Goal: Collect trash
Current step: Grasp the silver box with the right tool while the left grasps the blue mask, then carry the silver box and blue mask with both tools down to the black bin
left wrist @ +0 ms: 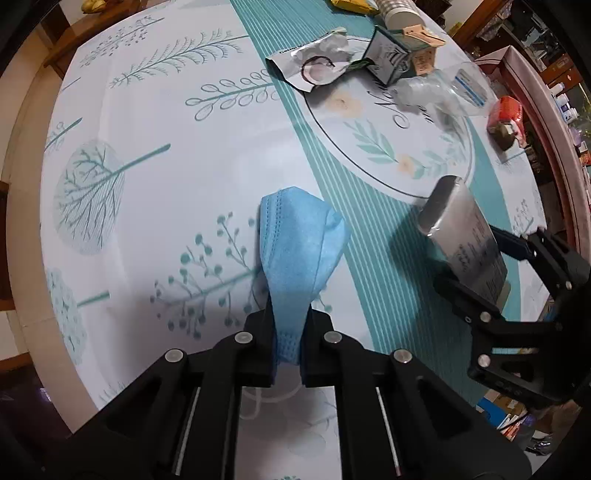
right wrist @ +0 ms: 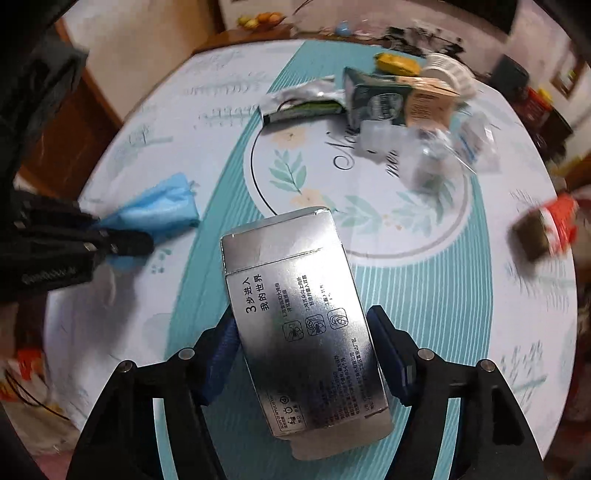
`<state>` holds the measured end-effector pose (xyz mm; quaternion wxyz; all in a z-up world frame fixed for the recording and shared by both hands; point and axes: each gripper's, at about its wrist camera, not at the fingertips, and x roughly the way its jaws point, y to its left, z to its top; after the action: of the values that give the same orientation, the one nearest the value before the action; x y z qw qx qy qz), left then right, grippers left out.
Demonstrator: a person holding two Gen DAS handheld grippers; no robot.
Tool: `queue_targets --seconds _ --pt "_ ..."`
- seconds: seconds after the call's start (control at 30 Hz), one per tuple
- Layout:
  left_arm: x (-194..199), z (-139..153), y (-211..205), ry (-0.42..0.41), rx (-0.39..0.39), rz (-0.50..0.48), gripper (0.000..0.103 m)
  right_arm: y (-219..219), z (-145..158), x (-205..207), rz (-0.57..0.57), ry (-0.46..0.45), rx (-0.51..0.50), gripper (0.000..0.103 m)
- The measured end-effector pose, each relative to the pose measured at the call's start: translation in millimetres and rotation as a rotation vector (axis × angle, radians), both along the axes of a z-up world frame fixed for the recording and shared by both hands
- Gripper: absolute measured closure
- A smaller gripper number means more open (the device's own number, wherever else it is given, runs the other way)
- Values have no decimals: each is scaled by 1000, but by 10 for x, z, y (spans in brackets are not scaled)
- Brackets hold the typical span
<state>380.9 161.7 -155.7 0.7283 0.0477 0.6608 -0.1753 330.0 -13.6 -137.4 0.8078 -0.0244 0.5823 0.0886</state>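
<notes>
Two grippers each squeeze something: the left gripper (left wrist: pixel 287 332) pinches a blue mask (left wrist: pixel 299 251) pointing forward; the right gripper (right wrist: pixel 301 332) clamps a silver box (right wrist: pixel 299 314), lengthwise along its fingers.

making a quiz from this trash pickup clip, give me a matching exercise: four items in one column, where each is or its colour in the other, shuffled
Items:
1. face mask
2. silver box
3. paper cup
4. red packet

Descriptions:
A. far end of the table
B. near the table's right edge
C. clamped in the left gripper
D. clamped in the right gripper

Pairs: 1-C, 2-D, 3-A, 4-B
</notes>
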Motion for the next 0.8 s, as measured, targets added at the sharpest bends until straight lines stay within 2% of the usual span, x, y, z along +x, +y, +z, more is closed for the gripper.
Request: queue_targets --seconds 0.2,0.43,0.6,0.8 --pt "-350 331 -74 -57 -37 -32 98 -142 350 -506 -120 -73 95 35" --pt "-981 918 -351 -154 -106 -59 98 -395 859 -1258 -229 -172 200 35" --pt "-1669 1328 -614 -225 -153 -31 98 -684 1185 -1890 -242 -216 255 35" --pt "-2456 1627 -961 -283 -182 -10 98 -1032 1404 -2728 -223 -241 277 35"
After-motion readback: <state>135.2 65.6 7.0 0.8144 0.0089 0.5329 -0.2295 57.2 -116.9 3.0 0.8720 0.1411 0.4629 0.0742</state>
